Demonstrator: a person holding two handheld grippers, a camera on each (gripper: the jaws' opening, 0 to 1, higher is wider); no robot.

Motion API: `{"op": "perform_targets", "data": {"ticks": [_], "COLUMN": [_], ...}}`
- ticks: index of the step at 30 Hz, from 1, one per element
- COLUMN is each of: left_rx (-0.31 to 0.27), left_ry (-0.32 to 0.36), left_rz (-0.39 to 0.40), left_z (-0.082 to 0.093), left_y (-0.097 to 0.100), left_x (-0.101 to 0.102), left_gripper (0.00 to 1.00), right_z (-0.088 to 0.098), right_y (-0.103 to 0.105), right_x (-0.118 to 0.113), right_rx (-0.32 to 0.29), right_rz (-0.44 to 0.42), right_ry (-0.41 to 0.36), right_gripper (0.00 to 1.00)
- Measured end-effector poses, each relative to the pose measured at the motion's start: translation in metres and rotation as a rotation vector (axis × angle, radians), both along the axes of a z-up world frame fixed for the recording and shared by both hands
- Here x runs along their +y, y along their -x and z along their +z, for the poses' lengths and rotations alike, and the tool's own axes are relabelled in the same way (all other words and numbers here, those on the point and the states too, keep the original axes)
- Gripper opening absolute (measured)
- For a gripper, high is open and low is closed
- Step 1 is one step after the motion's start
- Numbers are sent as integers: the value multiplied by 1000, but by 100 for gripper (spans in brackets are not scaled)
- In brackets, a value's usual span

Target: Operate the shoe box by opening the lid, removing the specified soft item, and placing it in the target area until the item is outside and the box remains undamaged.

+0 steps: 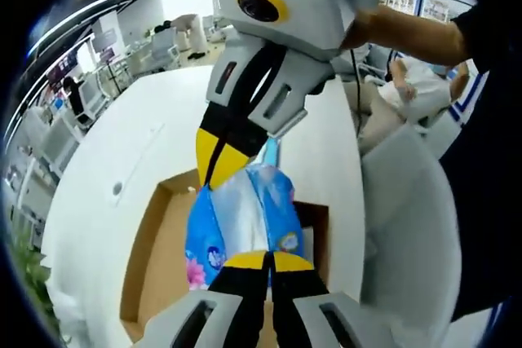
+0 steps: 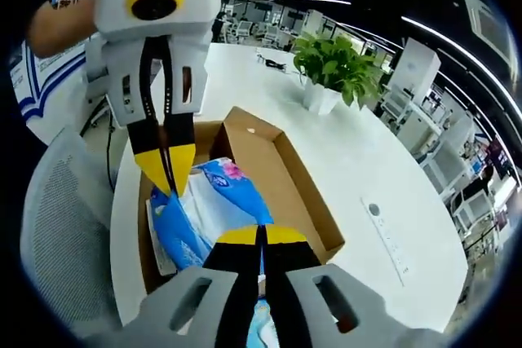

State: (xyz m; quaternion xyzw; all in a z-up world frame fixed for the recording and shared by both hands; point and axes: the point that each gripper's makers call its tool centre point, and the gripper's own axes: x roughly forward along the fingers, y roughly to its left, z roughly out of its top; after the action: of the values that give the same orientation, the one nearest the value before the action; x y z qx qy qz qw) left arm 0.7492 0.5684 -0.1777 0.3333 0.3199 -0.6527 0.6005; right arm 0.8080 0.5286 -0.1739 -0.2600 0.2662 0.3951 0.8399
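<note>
While both tools pinched the same soft pack, the step in hand was, by my reading, the lift out of the box, and doing it well meant keeping the two grips level with each other. In the left gripper view the left hand-held gripper (image 1: 269,260) had its yellow-tipped jaws pressed together on the near end of the blue tissue pack (image 1: 245,218), which hung just ahead of it, above the open shoe box (image 1: 151,238); the right hand-held gripper (image 1: 214,175) came down from beyond and nipped the far end of the same pack, a person's hand holding it. The box sat below on the white bench (image 1: 122,144), its lid already off or folded away; I could not tell which. In the right gripper view the right hand-held gripper (image 2: 261,238) was likewise clamped on the pack's near edge, with the left one closed on the far corner ahead of it, and the pack sagged between them over the cardboard floor. A potted plant (image 2: 334,63) stood farther along the bench, beyond the box. The wrapper looked slippery and thin, so a straight upward pull with both tools together seemed wise; pulling them apart risked tearing the film, and dragging sideways risked catching the box's wall and bending it. The pack probably needed to rise clear of the walls before being carried to the target area.
</note>
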Motion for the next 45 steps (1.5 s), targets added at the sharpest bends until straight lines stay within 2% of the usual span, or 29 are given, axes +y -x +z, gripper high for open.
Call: {"op": "perform_targets", "data": {"ticks": [11,17,31,45], "left_rx": [2,-16,-5,-3], "left_ry": [36,30,37,31], "left_rz": [-72,-125,-197,-260], "left_z": [10,10,3,-11], "left_y": [11,16,24,30], "left_x": [-42,-65,-118,-161], "left_gripper": [0,0,0,0], "right_z": [11,14,3,-12], "right_y": [7,15,32,42], "right_x": [-44,-68,-130,-176], "right_rx": [-16,-15,15,47], "right_rz": [-63,-97,-202,-259], "right_ry": [-3,0,11,33], "right_gripper": [0,0,0,0]}}
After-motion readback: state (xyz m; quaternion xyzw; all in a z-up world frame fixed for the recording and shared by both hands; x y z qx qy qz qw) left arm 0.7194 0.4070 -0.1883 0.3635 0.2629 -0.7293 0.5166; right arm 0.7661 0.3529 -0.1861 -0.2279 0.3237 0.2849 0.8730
